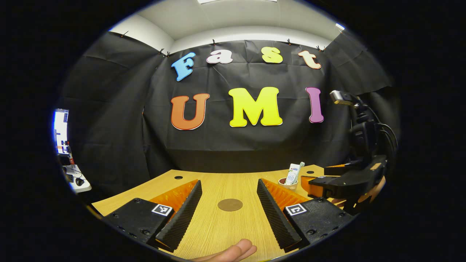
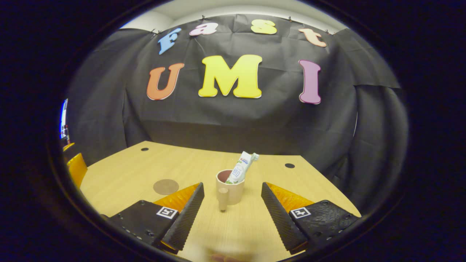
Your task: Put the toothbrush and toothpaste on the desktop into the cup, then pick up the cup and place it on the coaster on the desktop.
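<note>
On the desk (image 2: 138, 171), the cup (image 2: 230, 189) with toothpaste (image 2: 240, 168) is framed by the right gripper (image 2: 232, 214), spread wide, empty. The left gripper (image 1: 229, 213), equally wide, is held level over the coaster (image 1: 230, 205); the toothbrush is mostly hidden.

I see a wooden desktop (image 2: 153, 163) with dark round holes (image 2: 289, 165) near its far edge. At far left sits a lit screen (image 1: 60, 131) above white equipment (image 1: 75, 178).
</note>
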### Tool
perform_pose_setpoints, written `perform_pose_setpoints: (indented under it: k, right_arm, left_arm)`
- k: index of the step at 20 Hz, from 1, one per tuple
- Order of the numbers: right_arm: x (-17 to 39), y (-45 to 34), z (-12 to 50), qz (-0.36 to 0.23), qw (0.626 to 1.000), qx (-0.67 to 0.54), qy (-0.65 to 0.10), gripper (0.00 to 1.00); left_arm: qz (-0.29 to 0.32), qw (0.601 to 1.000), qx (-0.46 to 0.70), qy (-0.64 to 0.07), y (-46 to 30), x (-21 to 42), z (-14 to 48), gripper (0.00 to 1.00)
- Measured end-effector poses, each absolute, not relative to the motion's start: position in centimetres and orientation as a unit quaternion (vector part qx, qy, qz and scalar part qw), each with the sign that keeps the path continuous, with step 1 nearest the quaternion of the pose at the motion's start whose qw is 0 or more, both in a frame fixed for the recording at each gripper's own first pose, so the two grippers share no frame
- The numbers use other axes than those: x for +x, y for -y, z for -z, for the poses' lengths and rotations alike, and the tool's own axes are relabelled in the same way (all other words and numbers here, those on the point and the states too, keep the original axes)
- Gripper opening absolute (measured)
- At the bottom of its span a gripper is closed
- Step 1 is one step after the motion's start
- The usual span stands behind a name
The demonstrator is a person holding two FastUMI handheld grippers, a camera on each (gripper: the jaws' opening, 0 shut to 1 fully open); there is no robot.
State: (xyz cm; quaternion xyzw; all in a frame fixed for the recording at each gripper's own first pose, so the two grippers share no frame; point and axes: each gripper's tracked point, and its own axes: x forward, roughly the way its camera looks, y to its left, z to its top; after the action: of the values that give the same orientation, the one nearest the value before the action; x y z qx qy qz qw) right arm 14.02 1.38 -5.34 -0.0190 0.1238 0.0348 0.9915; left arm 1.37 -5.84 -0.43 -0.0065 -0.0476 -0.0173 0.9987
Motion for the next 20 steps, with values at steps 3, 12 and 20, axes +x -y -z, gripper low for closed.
perform_pose_setpoints:
  k: [3, 12, 20]
  right_arm:
    - [17.2, -1.4, 7.0, -0.030, 0.982, -0.016, -0.184, 0.97]
    - [23.2, -3.2, 13.6, -0.023, 0.893, -0.030, -0.448, 0.97]
    - [23.8, -3.1, 19.0, 0.015, 0.830, -0.026, -0.558, 0.86]
  left_arm:
    - [0.011, 0.999, 0.004, 0.047, 5.0, 2.2, 1.2, 0.96]
    - [0.003, 0.999, 0.018, 0.027, 3.2, 3.5, 4.3, 0.96]
    - [0.003, 1.000, 0.014, 0.010, 2.0, 4.0, 5.8, 0.96]
